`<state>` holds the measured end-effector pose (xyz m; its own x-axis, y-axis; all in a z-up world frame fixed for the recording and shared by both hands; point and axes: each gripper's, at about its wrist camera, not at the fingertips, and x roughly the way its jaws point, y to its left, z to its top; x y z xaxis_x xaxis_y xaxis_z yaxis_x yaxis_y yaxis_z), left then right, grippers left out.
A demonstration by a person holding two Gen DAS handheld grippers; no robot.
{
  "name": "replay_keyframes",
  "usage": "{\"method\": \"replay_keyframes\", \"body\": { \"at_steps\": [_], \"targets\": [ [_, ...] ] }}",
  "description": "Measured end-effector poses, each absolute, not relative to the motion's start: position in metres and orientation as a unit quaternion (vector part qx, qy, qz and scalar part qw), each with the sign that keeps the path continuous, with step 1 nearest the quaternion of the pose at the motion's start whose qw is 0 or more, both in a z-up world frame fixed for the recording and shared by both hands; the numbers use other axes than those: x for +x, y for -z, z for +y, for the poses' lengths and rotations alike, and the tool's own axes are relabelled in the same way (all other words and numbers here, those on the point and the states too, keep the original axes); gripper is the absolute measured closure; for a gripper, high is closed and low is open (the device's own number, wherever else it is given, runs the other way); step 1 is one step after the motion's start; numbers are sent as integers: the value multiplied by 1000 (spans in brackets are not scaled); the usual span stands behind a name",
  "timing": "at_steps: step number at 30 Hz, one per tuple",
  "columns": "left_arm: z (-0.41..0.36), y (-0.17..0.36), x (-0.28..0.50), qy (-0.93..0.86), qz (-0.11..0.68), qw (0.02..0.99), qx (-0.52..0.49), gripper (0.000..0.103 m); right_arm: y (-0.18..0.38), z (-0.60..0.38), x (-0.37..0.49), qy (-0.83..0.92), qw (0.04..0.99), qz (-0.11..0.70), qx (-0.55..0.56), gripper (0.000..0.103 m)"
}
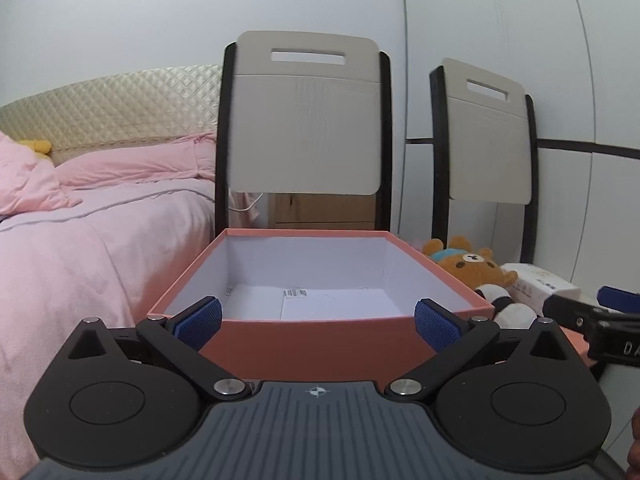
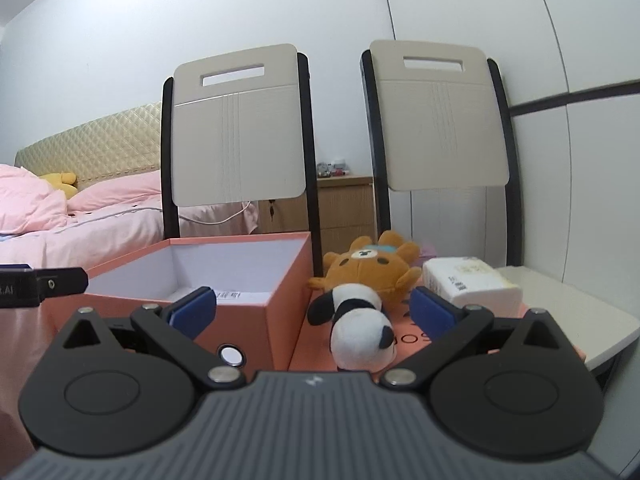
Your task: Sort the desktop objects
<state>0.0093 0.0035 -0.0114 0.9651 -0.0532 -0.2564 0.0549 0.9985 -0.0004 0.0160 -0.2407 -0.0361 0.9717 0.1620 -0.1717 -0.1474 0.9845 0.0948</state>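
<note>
Three items wait unsorted on the surface: a brown plush bear (image 2: pixel 374 268), a black-and-white plush panda (image 2: pixel 354 326) and a white tissue pack (image 2: pixel 470 286), right of the open pink cardboard box (image 1: pixel 316 336), which holds only paper. Left tongs (image 1: pixel 318 318) and right tongs (image 2: pixel 312 310) gape wide, holding nothing.

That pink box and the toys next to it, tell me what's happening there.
A person holds a two-finger gripper in each hand, and both are open and holding nothing. The left gripper faces the open pink box, which holds only white paper. The right gripper points at the panda plush, which lies beside the box in front of a brown bear plush and a tissue pack. Nothing is sorted yet.
</note>
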Motion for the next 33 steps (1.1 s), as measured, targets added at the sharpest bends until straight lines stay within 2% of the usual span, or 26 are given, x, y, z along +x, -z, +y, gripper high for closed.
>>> {"method": "replay_keyframes", "body": {
  "at_steps": [13,24,33],
  "targets": [
    [4,15,14,37,163,986,-3,0,38,-248,19,-73,989,113,66,0],
    [0,14,11,34,155,987,14,0,33,-250,15,-26,993,108,38,0],
    [-9,13,0,40,113,992,42,0,26,-249,2,-39,991,122,28,0]
  ]
}}
